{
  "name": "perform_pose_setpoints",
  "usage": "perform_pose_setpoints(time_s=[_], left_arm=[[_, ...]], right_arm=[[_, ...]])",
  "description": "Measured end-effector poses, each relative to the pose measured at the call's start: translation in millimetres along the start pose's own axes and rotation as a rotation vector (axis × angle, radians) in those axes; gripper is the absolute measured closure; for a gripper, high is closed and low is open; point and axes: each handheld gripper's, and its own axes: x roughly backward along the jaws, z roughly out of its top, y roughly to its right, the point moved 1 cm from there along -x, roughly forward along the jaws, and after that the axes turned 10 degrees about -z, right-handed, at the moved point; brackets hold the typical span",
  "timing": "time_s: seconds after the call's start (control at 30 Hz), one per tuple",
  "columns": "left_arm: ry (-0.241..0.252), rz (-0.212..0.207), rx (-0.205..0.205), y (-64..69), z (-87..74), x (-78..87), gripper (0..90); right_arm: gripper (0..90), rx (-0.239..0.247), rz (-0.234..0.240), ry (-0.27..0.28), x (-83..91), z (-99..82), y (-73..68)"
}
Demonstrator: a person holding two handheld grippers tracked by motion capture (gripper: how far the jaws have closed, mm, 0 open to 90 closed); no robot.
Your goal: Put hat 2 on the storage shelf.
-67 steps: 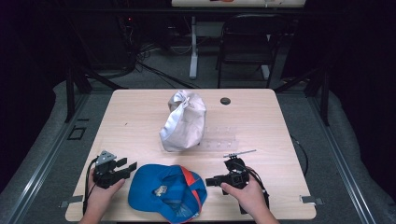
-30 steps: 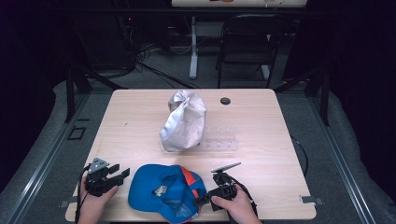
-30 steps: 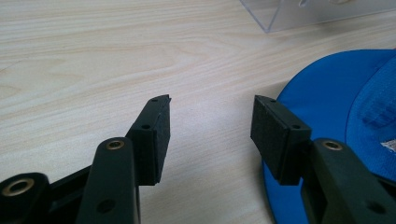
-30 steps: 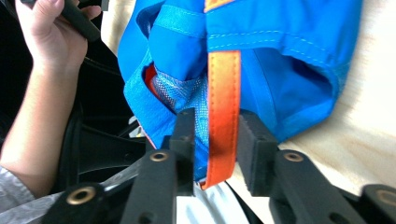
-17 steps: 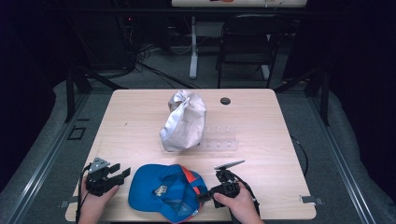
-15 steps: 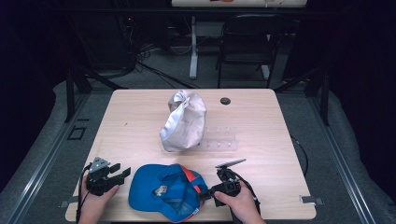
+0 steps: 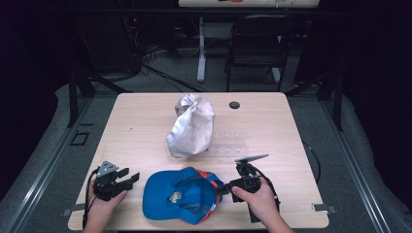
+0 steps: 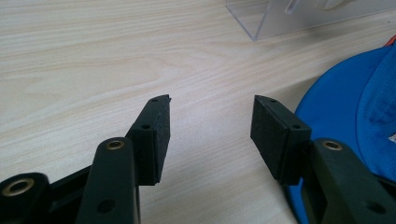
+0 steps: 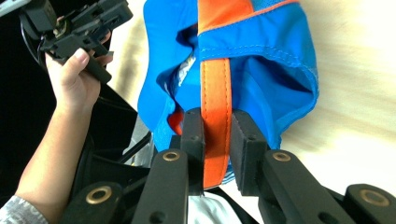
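Observation:
A blue cap (image 7: 180, 196) lies upside down near the table's front edge, with an orange strap (image 9: 215, 93) across its back opening. My right gripper (image 9: 216, 119) is shut on that strap; its jaws have just been closing with the strap between the pads. In the high view the right gripper (image 7: 221, 189) sits at the cap's right side. My left gripper (image 7: 131, 178) rests just left of the cap, held low over the wood. Its jaws stand open (image 8: 211, 105) with bare table between them, and the blue cap's brim (image 8: 355, 107) lies to their right.
A white cloth cap (image 7: 192, 126) stands bunched up at the table's (image 7: 141, 126) middle, against a clear plastic stand (image 7: 231, 145). A small black disc (image 7: 234, 104) lies at the back. A chair stands beyond the far edge.
My right gripper has closed on the orange strap and risen a little, drawing the cap's rear edge with it. The left hand has stayed in place.

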Motion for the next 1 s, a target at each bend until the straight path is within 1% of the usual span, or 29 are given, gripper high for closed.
perform_pose_setpoints(time_s=[0.03,0.07,0.17,0.2,0.23,0.27,0.3,0.33,0.37,0.4,0.43,0.47,0.5,0.53,0.57,0.6,0.63,0.67,0.7,0.8,0.83,0.87,0.97,1.0], left_arm=[[0.002,-0.003,-0.001,0.3,0.4,-1.0,48.1],[-0.010,-0.004,-0.005,0.4,1.0,-1.0,48.1],[-0.008,-0.010,-0.008,0.6,2.2,-3.0,48.1],[-0.008,-0.012,-0.010,0.6,2.7,-3.6,48.1],[-0.009,-0.012,-0.012,0.4,3.1,-4.1,48.1],[-0.004,-0.011,-0.010,0.6,3.2,-4.9,48.1],[-0.004,-0.012,-0.010,0.5,3.4,-5.2,48.1],[-0.006,-0.015,-0.011,0.3,3.8,-5.5,48.1],[-0.006,-0.016,-0.011,0.3,4.0,-5.8,48.1],[-0.006,-0.016,-0.012,0.3,4.2,-6.2,48.1],[-0.006,-0.017,-0.014,0.3,4.4,-6.4,48.1],[-0.007,-0.018,-0.017,0.4,4.5,-6.6,48.1],[-0.007,-0.018,-0.017,0.5,4.6,-6.8,48.1],[-0.005,-0.018,-0.014,0.8,4.6,-7.1,48.1],[-0.010,-0.020,-0.015,0.8,4.7,-6.9,48.0],[-0.010,-0.020,-0.015,0.7,4.8,-7.1,48.1],[-0.010,-0.020,-0.014,0.7,4.8,-7.1,48.1],[-0.004,-0.018,-0.014,0.7,4.6,-7.6,48.1],[-0.005,-0.018,-0.013,0.7,4.7,-7.4,48.1],[-0.007,-0.017,-0.011,0.4,4.5,-7.4,48.1],[-0.007,-0.018,-0.011,0.3,4.4,-7.5,48.1],[-0.010,-0.017,-0.014,0.1,4.4,-7.3,48.1],[-0.008,-0.017,-0.011,0.4,4.3,-7.7,48.1],[-0.007,-0.018,-0.011,0.4,4.3,-7.7,48.1]], right_arm=[[77.3,-0.006,-0.018,0.004,4.4,1.6,0.5],[77.3,-0.014,-0.017,0.015,6.9,3.0,1.0],[77.3,-0.030,-0.037,0.023,16.8,7.3,3.5],[77.3,-0.017,-0.065,0.016,20.8,8.7,4.9],[77.3,-0.043,-0.051,0.040,22.9,10.0,5.0],[77.3,-0.032,-0.073,0.032,27.7,12.1,6.6],[77.3,-0.067,-0.059,0.058,28.6,13.0,5.6],[77.3,-0.051,-0.056,0.054,31.4,14.6,7.6],[77.3,-0.057,-0.055,0.057,34.9,16.9,8.7],[77.3,-0.075,-0.059,0.067,36.3,17.6,8.4],[77.3,-0.073,-0.058,0.059,39.7,19.5,9.4],[77.3,-0.080,-0.057,0.076,41.0,20.5,9.1],[77.3,-0.068,-0.065,0.065,44.9,22.1,9.7],[77.3,-0.067,-0.068,0.073,46.2,22.9,9.6],[77.3,-0.083,-0.074,0.090,47.5,23.6,8.2],[77.3,-0.069,-0.081,0.073,50.0,24.6,8.9],[77.3,-0.068,-0.098,0.079,51.7,25.8,8.4],[77.3,-0.067,-0.103,0.082,52.7,26.4,8.2],[77.3,-0.063,-0.119,0.076,54.5,27.6,8.0],[77.3,-0.079,-0.132,0.090,55.8,29.3,6.6],[77.3,-0.062,-0.140,0.071,58.1,30.3,7.5],[77.3,-0.065,-0.143,0.077,58.4,30.8,7.1],[77.3,-0.060,-0.153,0.074,61.7,31.8,6.7],[77.3,-0.065,-0.155,0.071,62.9,32.0,6.2]])
